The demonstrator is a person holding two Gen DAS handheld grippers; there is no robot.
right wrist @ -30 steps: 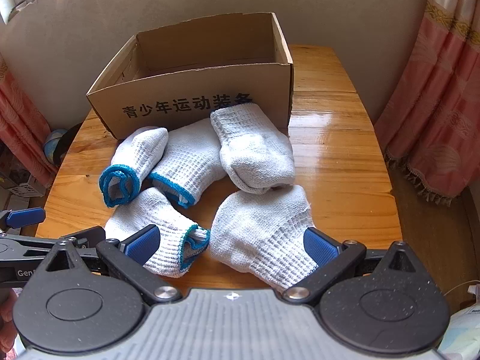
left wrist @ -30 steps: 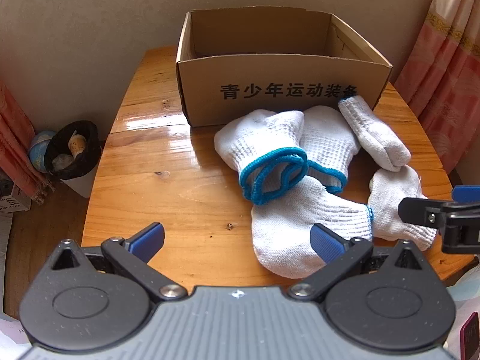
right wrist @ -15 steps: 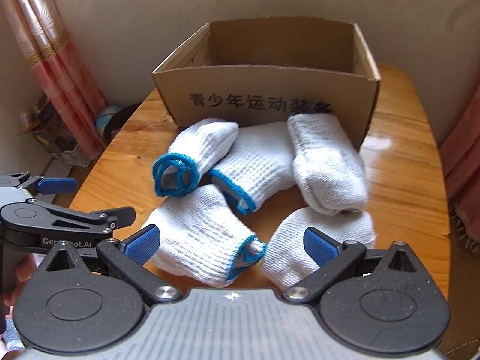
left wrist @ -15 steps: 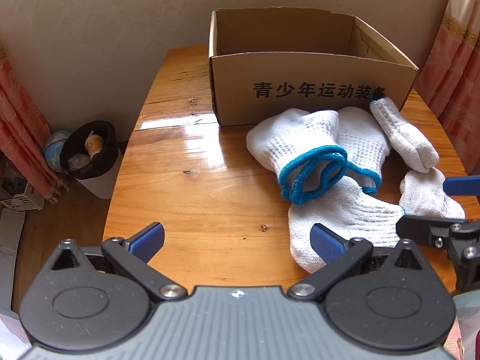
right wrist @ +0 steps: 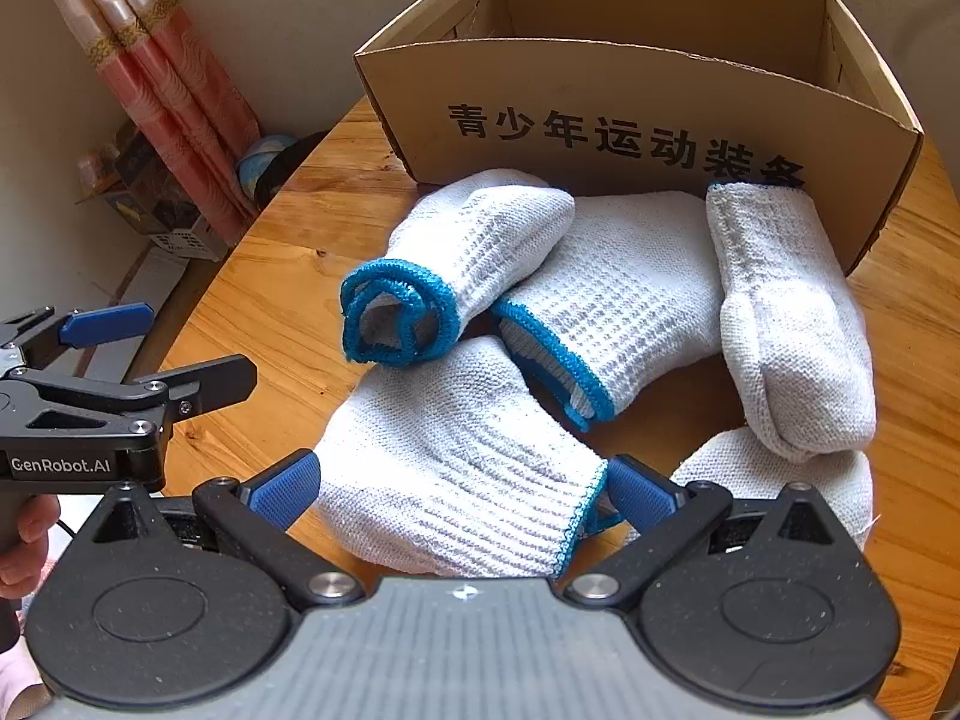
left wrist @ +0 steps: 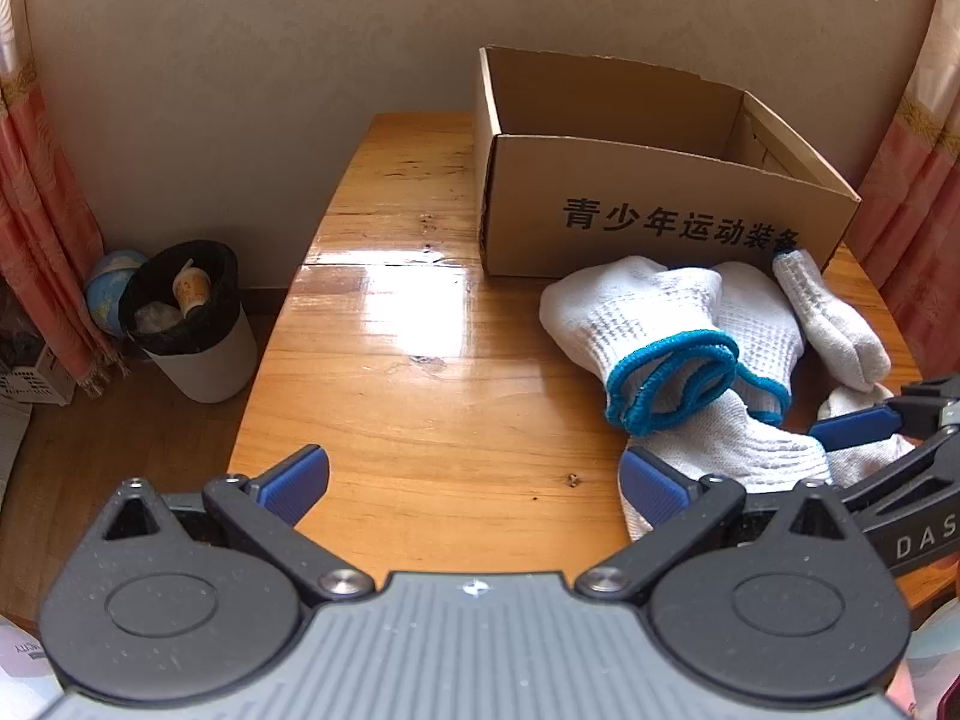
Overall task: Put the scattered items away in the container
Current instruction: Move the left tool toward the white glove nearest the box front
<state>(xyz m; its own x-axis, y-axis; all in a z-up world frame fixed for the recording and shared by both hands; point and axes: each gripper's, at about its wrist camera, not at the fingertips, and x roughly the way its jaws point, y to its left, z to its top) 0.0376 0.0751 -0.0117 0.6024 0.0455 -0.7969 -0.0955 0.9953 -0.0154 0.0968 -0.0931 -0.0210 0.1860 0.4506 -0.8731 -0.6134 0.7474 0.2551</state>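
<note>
Several rolled white socks with blue cuffs lie on the wooden table in front of an open cardboard box printed with black characters; it also shows in the left wrist view. My right gripper is open, its blue pads on either side of the nearest sock. Behind it lie a rolled sock with a blue cuff, a middle sock and a plain one. My left gripper is open and empty over bare table left of the socks.
A black-lined waste bin and a globe stand on the floor left of the table. Pink curtains hang at both sides. The wall is close behind the box. The table's left edge is near my left gripper.
My right gripper has moved forward and left, so the nearest sock now lies between its pads. My left gripper has shifted left, away from the socks.
</note>
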